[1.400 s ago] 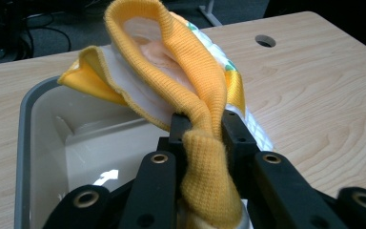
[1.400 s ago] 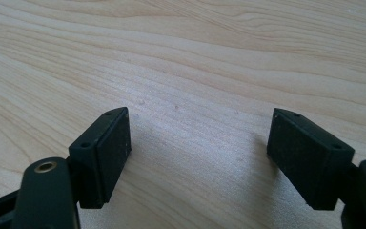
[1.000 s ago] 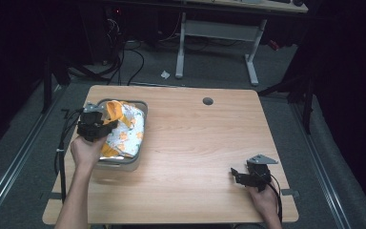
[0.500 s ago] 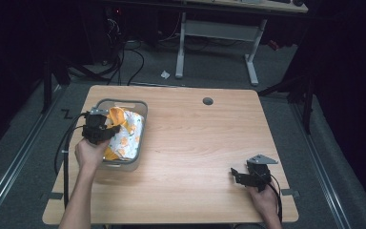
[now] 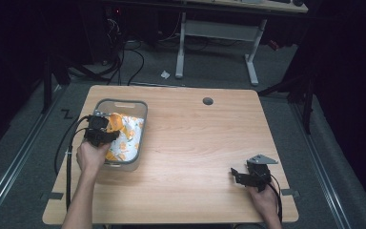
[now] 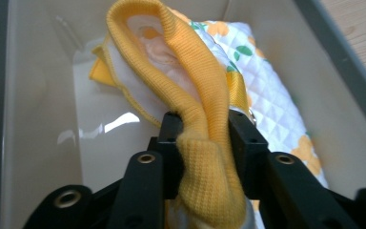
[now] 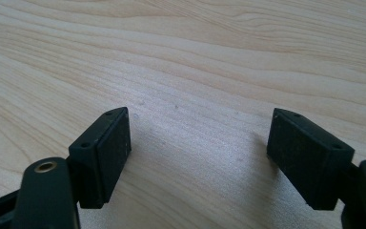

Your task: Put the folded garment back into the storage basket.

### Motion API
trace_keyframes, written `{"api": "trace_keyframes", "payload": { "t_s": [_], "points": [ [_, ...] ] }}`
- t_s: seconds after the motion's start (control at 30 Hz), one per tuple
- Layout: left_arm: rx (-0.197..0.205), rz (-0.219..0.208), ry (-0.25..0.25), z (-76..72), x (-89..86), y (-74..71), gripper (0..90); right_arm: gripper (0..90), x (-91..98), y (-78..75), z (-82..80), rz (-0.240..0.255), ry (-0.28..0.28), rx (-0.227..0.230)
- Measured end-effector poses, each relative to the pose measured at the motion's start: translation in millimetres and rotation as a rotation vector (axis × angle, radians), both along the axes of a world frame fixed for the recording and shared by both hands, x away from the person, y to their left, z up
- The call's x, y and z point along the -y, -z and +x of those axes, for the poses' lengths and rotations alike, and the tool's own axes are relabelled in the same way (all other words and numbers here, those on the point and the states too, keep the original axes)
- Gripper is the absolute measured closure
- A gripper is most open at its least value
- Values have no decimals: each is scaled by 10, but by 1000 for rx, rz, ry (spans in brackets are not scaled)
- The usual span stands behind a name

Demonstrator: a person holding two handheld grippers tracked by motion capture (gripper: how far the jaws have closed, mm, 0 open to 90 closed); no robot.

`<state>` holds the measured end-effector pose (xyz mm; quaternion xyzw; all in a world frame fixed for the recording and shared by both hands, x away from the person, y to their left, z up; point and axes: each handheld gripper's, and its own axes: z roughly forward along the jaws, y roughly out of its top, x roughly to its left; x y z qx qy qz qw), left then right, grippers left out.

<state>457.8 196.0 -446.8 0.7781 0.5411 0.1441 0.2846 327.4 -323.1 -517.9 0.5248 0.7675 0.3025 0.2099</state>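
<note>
Loosening inside the grey bin (image 5: 124, 104), the left gripper (image 6: 204, 138) fingers are still touching the yellow cloth (image 6: 190, 81); the right gripper (image 7: 200, 157) is resting wide open, empty, on the surface (image 5: 205, 143).

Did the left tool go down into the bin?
Yes. The left tool came down into the bin, toward its near end. Its jaws have just been opening, with the yellow cloth between them.
</note>
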Motion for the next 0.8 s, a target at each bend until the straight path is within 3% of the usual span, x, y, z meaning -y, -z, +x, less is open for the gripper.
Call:
{"api": "trace_keyframes", "payload": {
  "t_s": [0.1, 0.27, 0.5, 0.63, 0.8],
  "points": [
    [0, 47, -24, -1, 0, 5, 586, 232, -1, 0, -1, 1, 1, -1],
    [37, 56, -56, -34, -21, -55, 479, 232, -1, 0, -1, 1, 1, -1],
    [117, 30, -39, -148, 4, -207, 443, 232, -1, 0, -1, 1, 1, -1],
    [177, -22, -15, -239, 61, -315, 435, 232, -1, 0, -1, 1, 1, -1],
    [211, -59, 17, -341, 161, -403, 460, 232, -1, 0, -1, 1, 1, -1]
  ]
}}
